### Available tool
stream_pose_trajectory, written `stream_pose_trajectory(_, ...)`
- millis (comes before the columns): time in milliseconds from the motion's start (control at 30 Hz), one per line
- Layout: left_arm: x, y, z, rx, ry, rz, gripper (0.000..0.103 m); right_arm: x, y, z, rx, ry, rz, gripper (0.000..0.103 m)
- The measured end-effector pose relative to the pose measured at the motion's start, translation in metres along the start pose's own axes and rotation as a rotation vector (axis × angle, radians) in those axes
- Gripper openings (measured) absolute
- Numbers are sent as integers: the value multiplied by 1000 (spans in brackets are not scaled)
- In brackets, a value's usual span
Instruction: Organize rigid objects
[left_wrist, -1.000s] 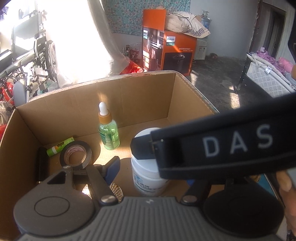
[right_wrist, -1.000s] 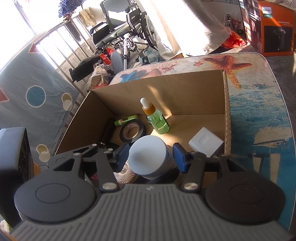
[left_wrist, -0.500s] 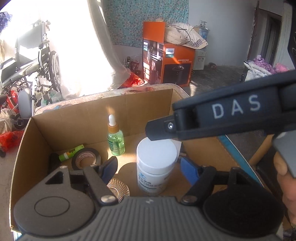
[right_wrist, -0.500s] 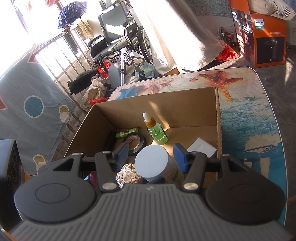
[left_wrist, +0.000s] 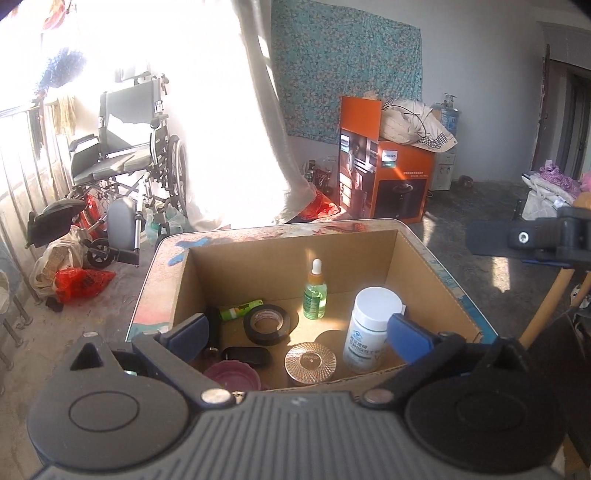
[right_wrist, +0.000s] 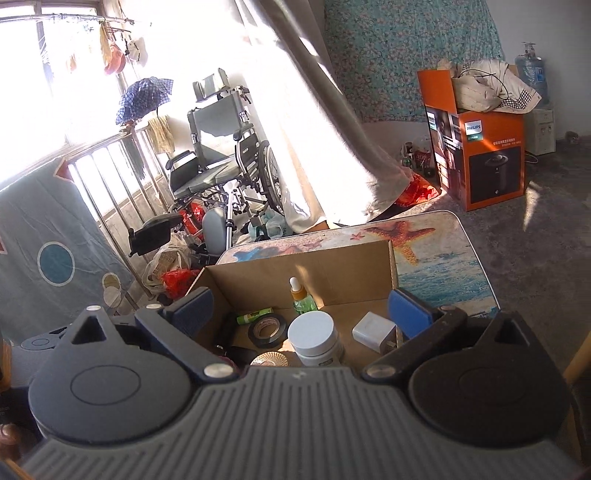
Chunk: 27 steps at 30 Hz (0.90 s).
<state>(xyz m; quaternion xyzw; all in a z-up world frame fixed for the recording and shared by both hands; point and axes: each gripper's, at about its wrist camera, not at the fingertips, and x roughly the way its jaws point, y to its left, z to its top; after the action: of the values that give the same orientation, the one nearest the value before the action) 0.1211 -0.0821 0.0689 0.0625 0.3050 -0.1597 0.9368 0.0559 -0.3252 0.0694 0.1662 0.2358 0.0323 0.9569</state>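
Note:
An open cardboard box (left_wrist: 229, 266) (right_wrist: 332, 273) sits on the sea-print table. Inside stand a white jar (left_wrist: 373, 328) (right_wrist: 314, 338) and a green dropper bottle (left_wrist: 314, 291) (right_wrist: 301, 295). A black tape roll (left_wrist: 266, 325) (right_wrist: 266, 328), a green tube (left_wrist: 240, 309) (right_wrist: 255, 315), a round ribbed lid (left_wrist: 311, 363), a pink lid (left_wrist: 232, 374) and a white charger (right_wrist: 373, 331) lie on its floor. My left gripper (left_wrist: 297, 334) is open and empty above the box's near edge. My right gripper (right_wrist: 301, 310) is open and empty, also above the near edge; it shows at the right in the left wrist view (left_wrist: 524, 240).
The table (right_wrist: 443, 273) has a starfish print and extends right of the box. A wheelchair (right_wrist: 225, 162), railing and bags stand on the floor beyond. An orange appliance box (right_wrist: 480, 155) stands at the back right. A wooden chair part (left_wrist: 546, 306) is at right.
Both grippers have pulled up and back from the box. The right gripper's jaws have opened wide and let go of the white jar, which now stands in the box.

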Motion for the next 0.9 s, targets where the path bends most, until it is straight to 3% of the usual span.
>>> stream_pose_trajectory(167, -1, 20, -11, -101, 47, 123, 103, -10, 13, -13, -58, 22, -84, 102)
stream_pose_trajectory(300, 2, 35, -22, -145, 79, 118, 103, -7, 24, -29, -138, 56, -146, 102)
stream_pose_trajectory(400, 8, 37, -28, -126, 114, 106, 103, 0, 30, -42, -143, 90, -171, 102)
stream_pose_trajectory(600, 18, 28, -31, -66, 137, 156, 103, 32, 36, -62, -130, 159, -202, 102)
stream_pose_trajectory(900, 33, 22, -29, -39, 184, 170, 103, 72, 37, -67, -136, 246, -226, 102)
